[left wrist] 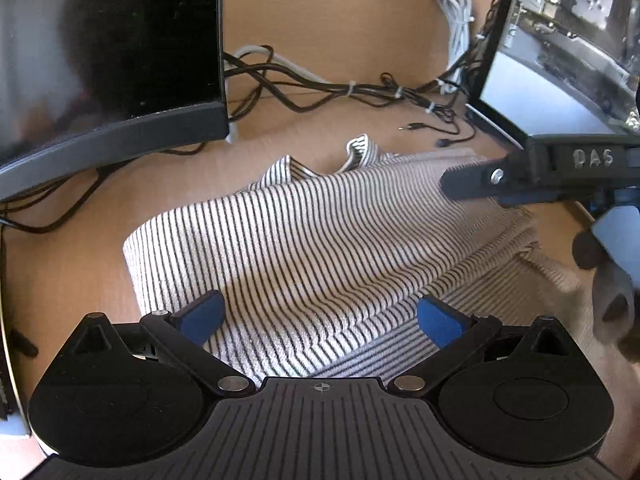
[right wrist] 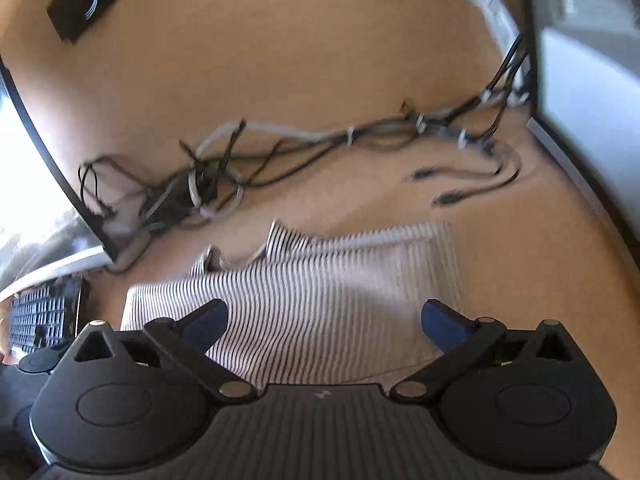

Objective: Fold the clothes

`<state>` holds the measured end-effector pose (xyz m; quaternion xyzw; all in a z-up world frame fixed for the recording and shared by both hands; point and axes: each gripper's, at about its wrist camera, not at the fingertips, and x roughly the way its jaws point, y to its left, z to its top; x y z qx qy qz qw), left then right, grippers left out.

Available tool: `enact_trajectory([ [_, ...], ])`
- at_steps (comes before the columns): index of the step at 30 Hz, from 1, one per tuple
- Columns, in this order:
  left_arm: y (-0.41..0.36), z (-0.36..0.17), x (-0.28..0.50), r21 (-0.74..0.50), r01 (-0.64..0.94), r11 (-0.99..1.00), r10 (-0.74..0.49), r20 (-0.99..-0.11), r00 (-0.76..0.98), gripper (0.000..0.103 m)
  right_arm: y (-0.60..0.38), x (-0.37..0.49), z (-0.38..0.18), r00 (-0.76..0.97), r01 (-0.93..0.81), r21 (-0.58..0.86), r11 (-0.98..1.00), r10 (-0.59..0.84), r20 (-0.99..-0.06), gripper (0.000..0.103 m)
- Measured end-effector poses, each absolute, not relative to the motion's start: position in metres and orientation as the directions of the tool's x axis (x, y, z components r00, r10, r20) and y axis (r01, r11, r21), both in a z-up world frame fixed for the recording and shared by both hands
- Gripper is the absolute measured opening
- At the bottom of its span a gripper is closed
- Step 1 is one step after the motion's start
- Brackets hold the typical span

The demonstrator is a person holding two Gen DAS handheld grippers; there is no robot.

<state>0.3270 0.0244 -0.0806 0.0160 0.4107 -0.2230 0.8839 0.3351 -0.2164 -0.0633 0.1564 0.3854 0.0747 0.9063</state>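
Note:
A black-and-white striped garment (left wrist: 304, 248) lies folded in layers on the wooden desk (left wrist: 80, 264), its collar end toward the back. My left gripper (left wrist: 320, 316) is open, its blue-padded fingers spread just above the garment's near part, holding nothing. My right gripper (right wrist: 324, 322) is open too, hovering over the garment (right wrist: 320, 304), empty. The right gripper's body also shows in the left wrist view (left wrist: 560, 176), above the garment's right side.
A dark monitor (left wrist: 108, 60) stands at the back left and a computer case (left wrist: 560, 40) at the back right. A tangle of cables (left wrist: 340, 92) runs along the back of the desk. A keyboard (right wrist: 40, 316) lies at the left.

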Motion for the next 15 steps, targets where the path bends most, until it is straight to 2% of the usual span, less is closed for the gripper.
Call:
enact_trajectory([
  [2, 0.039, -0.075, 0.327, -0.251, 0.334, 0.908, -0.406, -0.720, 0.563, 0.103, -0.217, 0.324, -0.062, 0.703, -0.033, 0.313, 0.949, 0.245, -0.668, 0.103],
  [6, 0.052, -0.065, 0.326, -0.306, 0.276, 0.911, -0.412, -0.694, 0.591, 0.103, -0.219, 0.316, -0.086, 0.653, -0.009, 0.255, 0.967, 0.199, -0.731, 0.100],
  [8, 0.059, -0.060, 0.325, -0.333, 0.247, 0.910, -0.413, -0.681, 0.605, 0.103, -0.218, 0.315, -0.088, 0.646, -0.015, 0.203, 0.979, 0.164, -0.745, 0.092],
  [10, 0.059, -0.054, 0.326, -0.334, 0.259, 0.906, -0.422, -0.669, 0.612, 0.103, -0.221, 0.315, -0.069, 0.700, -0.030, 0.205, 0.978, 0.167, -0.694, 0.090],
  [13, 0.056, -0.045, 0.327, -0.344, 0.298, 0.891, -0.454, -0.643, 0.617, 0.103, -0.219, 0.317, -0.034, 0.808, -0.080, 0.142, 0.987, 0.148, -0.571, 0.089],
  [15, 0.050, -0.045, 0.333, -0.350, 0.307, 0.885, -0.466, -0.643, 0.608, 0.103, -0.218, 0.329, -0.024, 0.815, -0.117, 0.174, 0.978, 0.195, -0.546, 0.085],
])
